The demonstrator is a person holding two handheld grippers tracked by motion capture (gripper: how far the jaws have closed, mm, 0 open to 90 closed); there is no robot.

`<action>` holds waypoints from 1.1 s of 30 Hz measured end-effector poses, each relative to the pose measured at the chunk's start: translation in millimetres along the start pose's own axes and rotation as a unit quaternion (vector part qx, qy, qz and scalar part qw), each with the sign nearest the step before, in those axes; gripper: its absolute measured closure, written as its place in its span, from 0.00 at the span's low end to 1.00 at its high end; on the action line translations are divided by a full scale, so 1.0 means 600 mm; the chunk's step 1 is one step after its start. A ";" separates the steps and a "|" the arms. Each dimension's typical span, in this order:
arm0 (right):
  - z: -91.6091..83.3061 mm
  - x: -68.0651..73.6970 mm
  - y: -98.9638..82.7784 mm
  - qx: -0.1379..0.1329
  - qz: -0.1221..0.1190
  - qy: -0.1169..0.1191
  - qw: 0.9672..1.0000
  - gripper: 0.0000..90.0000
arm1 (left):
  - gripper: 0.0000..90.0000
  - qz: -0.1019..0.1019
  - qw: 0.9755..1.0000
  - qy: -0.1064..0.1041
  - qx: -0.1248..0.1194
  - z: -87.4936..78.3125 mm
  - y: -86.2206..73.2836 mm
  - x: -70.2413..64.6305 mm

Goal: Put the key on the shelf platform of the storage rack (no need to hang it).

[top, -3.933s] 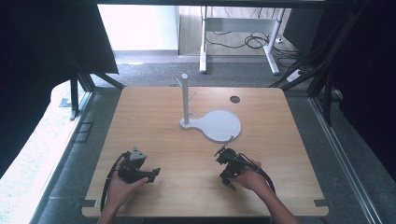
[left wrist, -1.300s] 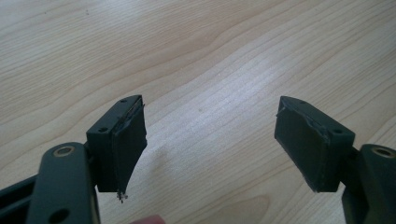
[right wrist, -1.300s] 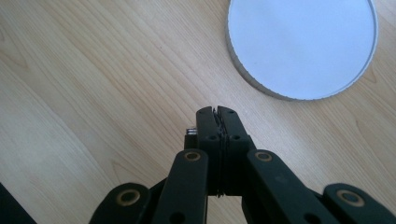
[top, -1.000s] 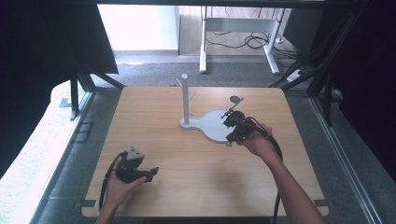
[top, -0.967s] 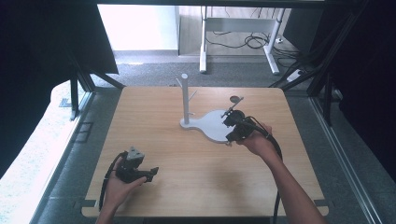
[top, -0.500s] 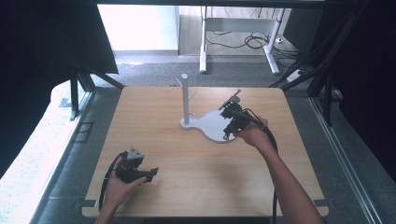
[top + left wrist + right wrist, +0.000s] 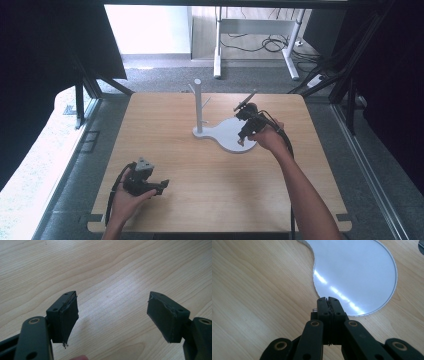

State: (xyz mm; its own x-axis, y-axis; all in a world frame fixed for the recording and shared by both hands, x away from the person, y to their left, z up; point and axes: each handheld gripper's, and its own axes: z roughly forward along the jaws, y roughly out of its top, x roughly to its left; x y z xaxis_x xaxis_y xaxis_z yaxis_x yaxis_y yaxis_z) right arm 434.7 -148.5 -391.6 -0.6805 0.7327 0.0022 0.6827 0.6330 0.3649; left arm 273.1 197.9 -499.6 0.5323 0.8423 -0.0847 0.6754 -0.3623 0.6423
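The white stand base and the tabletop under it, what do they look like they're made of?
Stand base: probably painted metal or plastic, smooth and glossy, with bright streaked reflections and a thin edge. Tabletop: light wood or wood-look laminate, with visible grain lines and a soft sheen.

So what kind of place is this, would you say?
Probably a lab or recording workspace: a bare wooden table holding a white stand, dark curtains around it, and loose cables on the floor behind.

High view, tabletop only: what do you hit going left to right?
left gripper → white stand post → white stand base plate → right gripper, jaws shut, over the plate's right part.
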 end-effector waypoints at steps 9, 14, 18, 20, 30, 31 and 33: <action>0.021 -0.021 0.015 0.008 0.016 0.001 1.000 1.00 | 0.28 -0.002 1.000 -0.004 -0.002 -0.003 0.001 0.001; 0.030 -0.034 0.023 0.011 0.026 0.005 1.000 1.00 | 0.28 0.001 1.000 0.002 0.002 0.000 0.000 0.000; 0.033 -0.041 0.030 0.010 0.034 0.005 0.999 1.00 | 0.28 0.006 1.000 0.008 0.003 0.000 0.002 -0.003; 0.035 -0.045 0.034 0.011 0.039 0.006 0.999 1.00 | 0.28 0.006 1.000 0.005 0.002 -0.002 0.002 -0.005; 0.048 -0.060 0.046 0.012 0.057 0.007 0.998 1.00 | 0.28 0.004 1.000 -0.005 0.001 -0.002 0.003 -0.006; 0.049 -0.062 0.047 0.011 0.059 0.006 0.998 1.00 | 0.28 0.006 1.000 -0.006 0.001 -0.001 0.003 -0.007; 0.051 -0.063 0.050 0.011 0.060 0.005 0.998 1.00 | 0.28 0.007 1.000 -0.007 0.003 0.000 0.003 -0.008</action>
State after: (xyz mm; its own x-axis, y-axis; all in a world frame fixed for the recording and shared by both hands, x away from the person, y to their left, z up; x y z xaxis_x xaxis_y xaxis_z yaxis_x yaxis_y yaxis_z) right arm 488.9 -149.6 -409.6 -0.5957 0.8014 0.0536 0.7655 0.5462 0.3402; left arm 271.8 192.8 -498.2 0.5489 0.8314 -0.0860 0.6711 -0.3771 0.6383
